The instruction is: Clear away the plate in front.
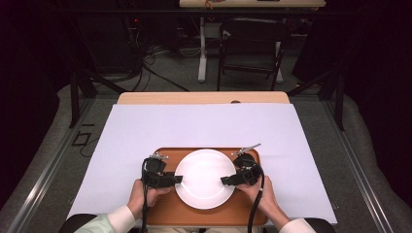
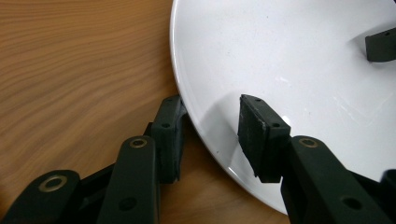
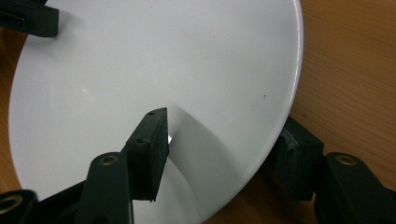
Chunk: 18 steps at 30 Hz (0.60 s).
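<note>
Plate (image 1: 204, 177) lay on the tray (image 1: 165, 216) at the bench's near edge. Left tongs (image 1: 178, 179) and right tongs (image 1: 225, 180) each straddled opposite rims, jaws apart, one over and one under. Grasp prepared but apparently not closed; lifting remained.

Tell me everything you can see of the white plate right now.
The white plate is round, plain, glossy, ceramic-looking, shallow and empty. It sits on the brown wooden tray, at the table's near edge. The left gripper straddles its left rim, one jaw above the plate and one beside or below the rim; the right gripper straddles the opposite rim likewise. Whether the jaws pinch the plate, or the plate is lifted, cannot be told.
</note>
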Available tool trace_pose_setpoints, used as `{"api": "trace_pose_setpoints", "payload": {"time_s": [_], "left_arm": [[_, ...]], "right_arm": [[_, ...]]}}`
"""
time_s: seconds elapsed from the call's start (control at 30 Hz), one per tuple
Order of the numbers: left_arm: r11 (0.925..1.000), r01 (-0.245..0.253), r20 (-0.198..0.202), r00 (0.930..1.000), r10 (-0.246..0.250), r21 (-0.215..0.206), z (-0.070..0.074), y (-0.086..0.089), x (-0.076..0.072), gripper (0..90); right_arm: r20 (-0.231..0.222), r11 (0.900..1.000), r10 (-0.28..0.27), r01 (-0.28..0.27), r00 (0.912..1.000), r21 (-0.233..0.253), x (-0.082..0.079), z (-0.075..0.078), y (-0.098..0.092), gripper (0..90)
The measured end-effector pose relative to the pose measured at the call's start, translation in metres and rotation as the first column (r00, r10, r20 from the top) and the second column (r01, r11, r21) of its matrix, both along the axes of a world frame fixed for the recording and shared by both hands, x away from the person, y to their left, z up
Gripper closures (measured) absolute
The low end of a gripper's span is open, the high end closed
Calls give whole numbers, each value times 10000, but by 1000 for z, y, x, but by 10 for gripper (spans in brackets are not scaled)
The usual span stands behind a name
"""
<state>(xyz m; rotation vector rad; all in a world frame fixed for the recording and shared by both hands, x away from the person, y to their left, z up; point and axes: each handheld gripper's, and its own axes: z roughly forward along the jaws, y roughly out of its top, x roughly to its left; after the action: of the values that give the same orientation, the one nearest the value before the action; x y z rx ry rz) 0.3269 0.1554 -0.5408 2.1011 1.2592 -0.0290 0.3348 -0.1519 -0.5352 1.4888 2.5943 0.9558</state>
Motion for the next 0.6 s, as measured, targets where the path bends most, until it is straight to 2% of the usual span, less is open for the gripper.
{"api": "trace_pose_setpoints", "payload": {"time_s": [0.2,0.27,0.33,0.47,0.6], "left_arm": [[9998,121,4,9999,-122,128,1,0,0,494],[9999,48,-131,9999,-49,-103,1,0,1,439],[10000,45,-34,10000,-45,26,3,1,1,378],[9999,47,200,9998,-44,-143,8,3,1,313],[9997,255,459,9986,-252,-51,14,5,0,249]], "right_arm": [[141,9998,-19,22,9999,-198,0,0,1,379],[195,9997,-18,23,9998,-253,0,0,1,328],[309,9996,-31,40,9995,-276,-1,3,-1,303],[590,10000,-19,19,9983,5,-1,9,-4,264],[827,10000,55,-55,9966,-2,-2,14,-7,208]]}}
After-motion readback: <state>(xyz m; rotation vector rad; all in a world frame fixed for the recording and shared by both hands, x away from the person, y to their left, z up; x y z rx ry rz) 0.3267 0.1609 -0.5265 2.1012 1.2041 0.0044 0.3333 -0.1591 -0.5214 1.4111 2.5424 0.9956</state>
